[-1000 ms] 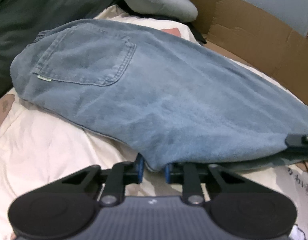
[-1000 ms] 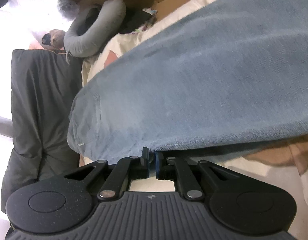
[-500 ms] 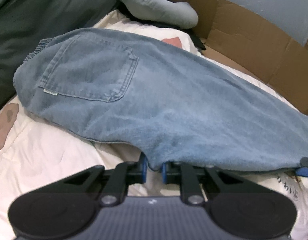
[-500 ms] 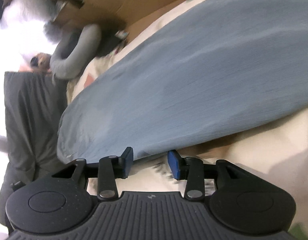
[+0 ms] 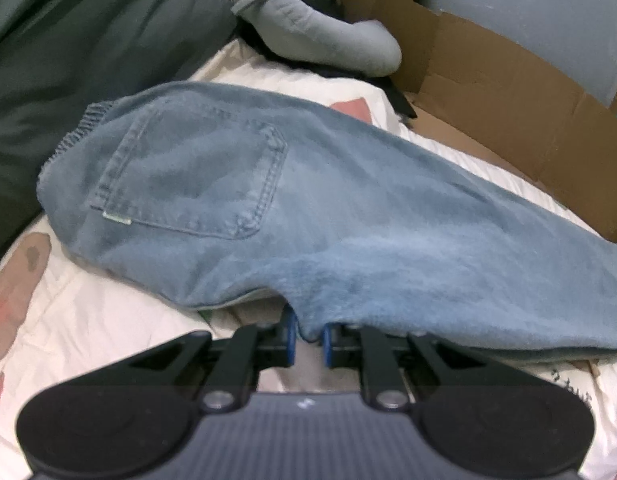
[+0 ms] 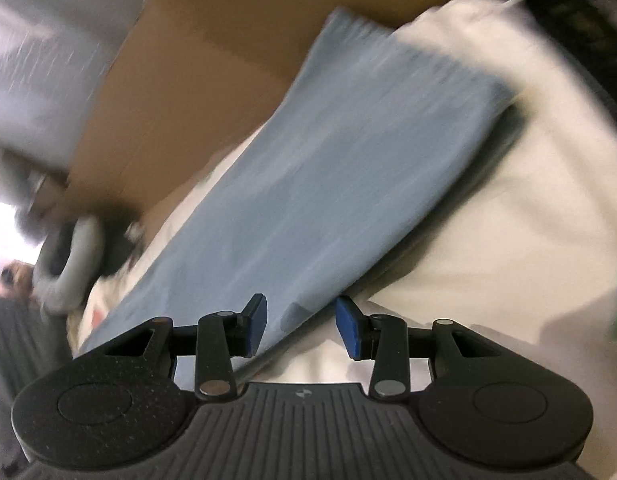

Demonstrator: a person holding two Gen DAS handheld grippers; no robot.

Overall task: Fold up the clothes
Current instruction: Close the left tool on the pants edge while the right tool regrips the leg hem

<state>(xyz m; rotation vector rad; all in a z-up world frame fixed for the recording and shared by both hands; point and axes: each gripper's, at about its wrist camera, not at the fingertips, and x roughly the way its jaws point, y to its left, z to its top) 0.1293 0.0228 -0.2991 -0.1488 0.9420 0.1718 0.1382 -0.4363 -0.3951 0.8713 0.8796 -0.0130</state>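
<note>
A cream printed quilt (image 5: pixel 108 312) covers the bed, hemmed in by flattened brown cardboard (image 5: pixel 508 92), a dark green cushion (image 5: pixel 68 40) and a grey neck pillow (image 5: pixel 320 36). Faded blue jeans (image 5: pixel 348 216) lie lengthwise across it, stitched back pocket up. The left gripper (image 5: pixel 308 338) pinches their near edge; the right gripper (image 6: pixel 300 326) hangs parted, gripping nothing, over the blurred leg.

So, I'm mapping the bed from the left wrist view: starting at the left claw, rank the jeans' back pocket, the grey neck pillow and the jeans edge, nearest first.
1. Jeans edge, pinched in the left claw, bottom centre.
2. Back pocket, farther up, left of centre.
3. Grey neck pillow, far end of the bed, top centre.
</note>
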